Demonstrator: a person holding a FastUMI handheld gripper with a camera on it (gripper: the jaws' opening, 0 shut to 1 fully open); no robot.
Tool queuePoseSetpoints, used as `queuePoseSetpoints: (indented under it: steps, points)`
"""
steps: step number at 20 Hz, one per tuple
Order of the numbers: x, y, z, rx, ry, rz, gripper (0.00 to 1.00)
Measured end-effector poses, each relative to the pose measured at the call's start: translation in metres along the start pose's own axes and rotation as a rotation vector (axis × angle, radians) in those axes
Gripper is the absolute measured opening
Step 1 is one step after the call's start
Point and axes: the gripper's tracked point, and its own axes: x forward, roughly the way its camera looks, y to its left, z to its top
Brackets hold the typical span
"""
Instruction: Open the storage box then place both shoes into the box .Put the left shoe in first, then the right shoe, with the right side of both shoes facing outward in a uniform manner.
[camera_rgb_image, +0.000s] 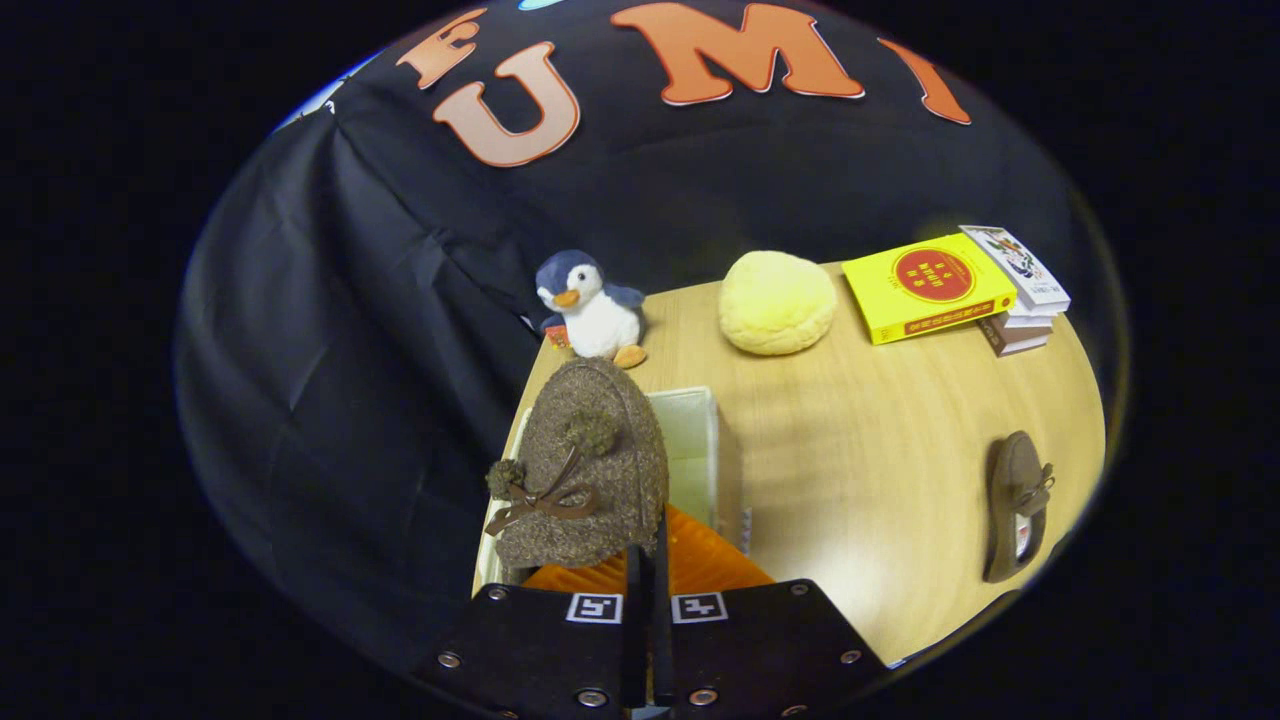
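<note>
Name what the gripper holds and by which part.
The gripper is shut on the brown shoe, pinching its rear rim, above the storage box.

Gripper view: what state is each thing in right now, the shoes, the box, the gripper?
Gripper: shut on the held shoe.
Held shoe: lifted, toe away, above the box.
Storage box: open.
Other shoe: lying on the table, untouched.
Books: stacked, closed.

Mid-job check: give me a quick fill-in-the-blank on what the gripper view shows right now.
1. The gripper is shut on a brown ____ with pompoms.
2. The held shoe hangs over the open white ____.
3. The second shoe lies on the ____.
4. The plush penguin stands just beyond the ____.

Missing words: shoe; storage box; table; storage box
</note>
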Motion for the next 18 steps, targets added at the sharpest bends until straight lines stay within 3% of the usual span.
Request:
queuePoseSetpoints:
  steps: [12, 16, 17, 18]
  points:
    - [0.118, 0.019, -0.083, 0.024, 0.274, -0.156, 0.05]
    - [0.116, 0.031, -0.097, 0.048, 0.350, -0.068, 0.25]
    - [0.109, 0.038, -0.090, 0.052, 0.338, -0.027, 0.38]
    - [0.098, 0.045, -0.085, 0.053, 0.329, 0.020, 0.43]
